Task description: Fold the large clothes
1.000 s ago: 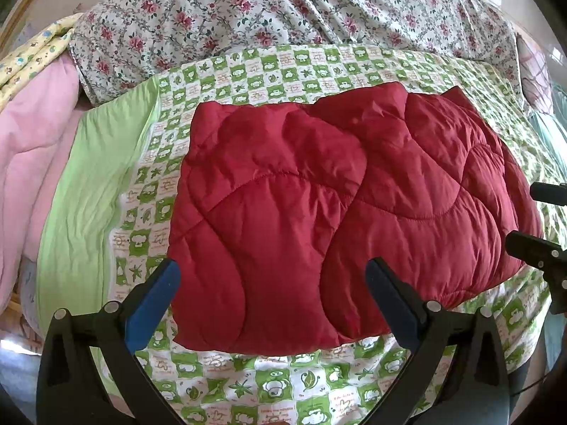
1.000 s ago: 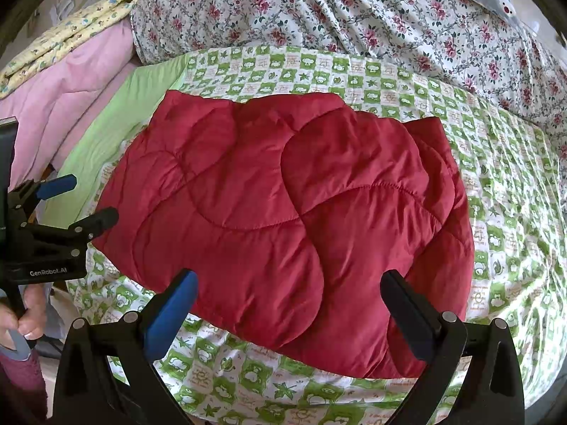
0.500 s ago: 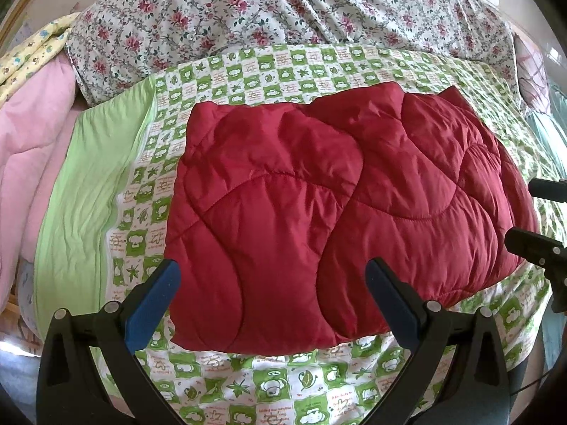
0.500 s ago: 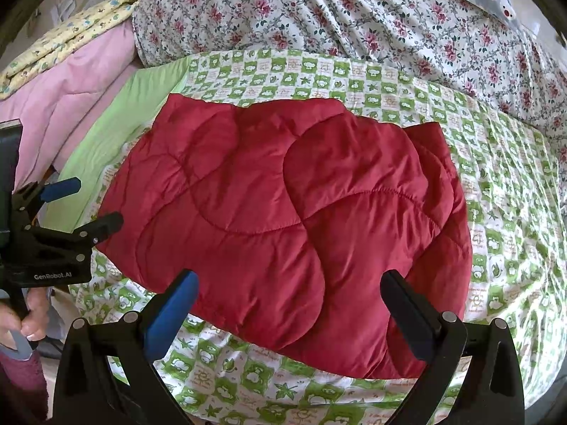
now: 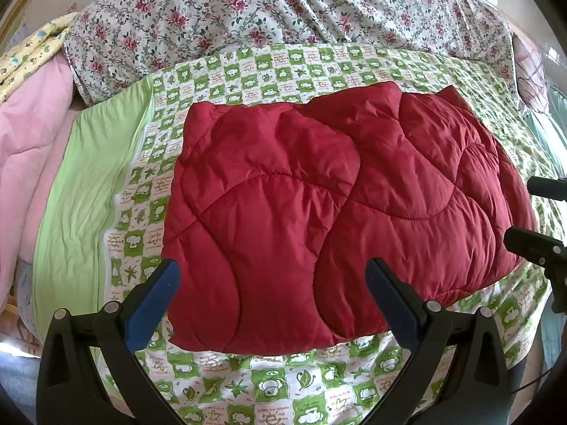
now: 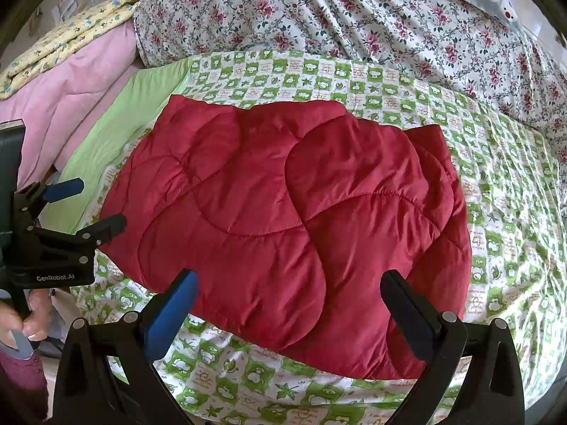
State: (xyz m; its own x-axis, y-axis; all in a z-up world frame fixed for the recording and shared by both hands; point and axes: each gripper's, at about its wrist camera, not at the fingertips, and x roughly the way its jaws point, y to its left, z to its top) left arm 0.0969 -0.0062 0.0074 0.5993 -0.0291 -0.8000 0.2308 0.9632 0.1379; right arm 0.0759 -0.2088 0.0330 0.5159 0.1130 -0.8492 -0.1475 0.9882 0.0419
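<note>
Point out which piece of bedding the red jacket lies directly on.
The green-and-white checked sheet: the red quilted jacket rests on it. The floral quilt lies behind, and the pink quilt to the left, neither touching.

One red quilted garment (image 5: 319, 205) is seen, folded at the centre of the frame. Two grippers are counted: the left gripper (image 5: 273, 287) and the right gripper (image 6: 288, 294), each with two fingers spread apart. Four bedding pieces are counted: one green checked sheet (image 5: 290, 393), one floral quilt (image 5: 283, 10), one pink quilt (image 5: 32, 148) and one yellow patterned cloth (image 6: 67, 39). One hand (image 6: 21, 322) is visible at lower left.
</note>
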